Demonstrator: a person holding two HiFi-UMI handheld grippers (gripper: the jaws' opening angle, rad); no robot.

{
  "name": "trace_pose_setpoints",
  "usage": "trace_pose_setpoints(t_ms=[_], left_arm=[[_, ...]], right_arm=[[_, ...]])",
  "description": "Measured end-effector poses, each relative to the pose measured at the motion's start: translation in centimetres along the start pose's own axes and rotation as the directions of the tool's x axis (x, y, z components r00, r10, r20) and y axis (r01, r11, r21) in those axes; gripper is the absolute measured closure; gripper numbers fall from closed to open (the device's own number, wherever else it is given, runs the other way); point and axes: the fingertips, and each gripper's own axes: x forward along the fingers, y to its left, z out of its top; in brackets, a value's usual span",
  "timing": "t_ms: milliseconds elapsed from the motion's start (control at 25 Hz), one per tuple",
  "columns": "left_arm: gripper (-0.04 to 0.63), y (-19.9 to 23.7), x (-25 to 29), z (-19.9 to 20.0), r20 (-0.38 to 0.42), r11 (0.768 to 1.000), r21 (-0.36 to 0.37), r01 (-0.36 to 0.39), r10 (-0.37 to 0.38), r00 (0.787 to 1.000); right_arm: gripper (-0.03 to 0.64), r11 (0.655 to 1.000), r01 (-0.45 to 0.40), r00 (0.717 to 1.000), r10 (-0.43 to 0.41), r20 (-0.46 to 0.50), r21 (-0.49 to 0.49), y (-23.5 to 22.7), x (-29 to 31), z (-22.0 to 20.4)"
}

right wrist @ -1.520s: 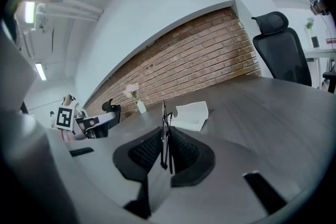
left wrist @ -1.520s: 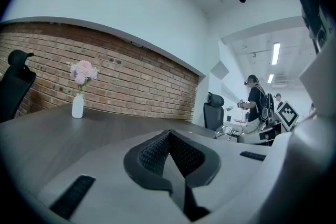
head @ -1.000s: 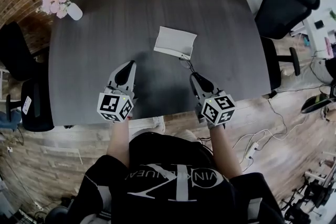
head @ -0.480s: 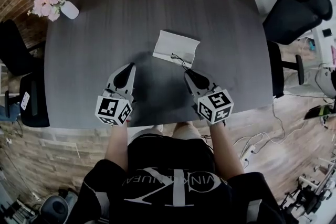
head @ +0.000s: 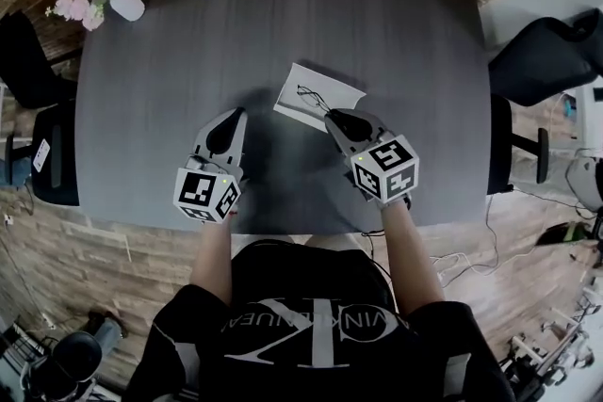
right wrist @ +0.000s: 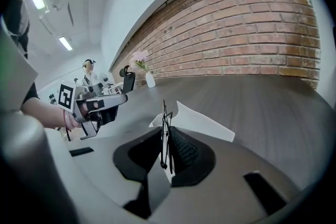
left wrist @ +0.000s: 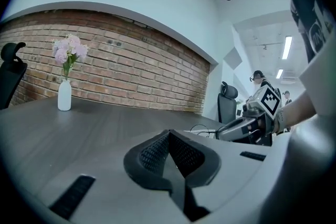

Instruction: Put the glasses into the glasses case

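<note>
The white glasses case (head: pixel 327 84) lies open on the dark table (head: pixel 188 33), a little right of centre. My right gripper (head: pixel 332 117) is shut on thin black wire glasses (head: pixel 308 97), which hang over the case's near edge. In the right gripper view the glasses (right wrist: pixel 166 128) stand upright between the jaws of the right gripper (right wrist: pixel 167 136), with the case (right wrist: pixel 202 120) just beyond. My left gripper (head: pixel 235 116) hovers to the left of the case, shut and empty; its jaws meet in the left gripper view (left wrist: pixel 170 138).
A white vase with pink flowers (head: pixel 121 3) stands at the table's far left corner. Black office chairs sit off the left side (head: pixel 28 71) and the right side (head: pixel 546 61). A brick wall runs behind the table.
My right gripper has carried the glasses forward and left, from beside the case to over its near edge. The left gripper has shifted only slightly.
</note>
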Motion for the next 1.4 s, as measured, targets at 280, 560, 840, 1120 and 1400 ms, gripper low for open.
trace_pose_setpoints(t_ms=[280,560,840,1120,1400], left_arm=[[0.58,0.1,1.6,-1.2,-0.022,1.0,-0.011,-0.016,0.016,1.0],[0.581,0.1,2.3,-1.6,-0.031,1.0,-0.018,-0.024,0.024,0.999],[0.581,0.3,2.5,-1.6,-0.03,0.999,-0.026,-0.033,0.032,0.999],[0.58,0.3,2.4,-1.7,-0.03,0.999,-0.032,-0.038,0.037,0.999],[0.58,0.9,1.8,-1.6,-0.024,0.997,-0.046,-0.055,0.054,0.998]], right_arm=[[0.565,0.996,-0.085,0.992,0.082,-0.099,-0.029,-0.8,2.0,-0.6],[0.565,0.985,-0.172,0.968,0.167,-0.186,-0.011,-0.3,3.2,-1.6],[0.561,0.984,-0.174,0.949,0.178,-0.26,0.039,-0.8,3.9,-2.0],[0.511,0.982,-0.181,0.924,0.188,-0.332,0.053,-0.6,4.1,-2.5],[0.442,0.978,-0.206,0.9,0.2,-0.387,0.028,-0.2,4.1,-3.0]])
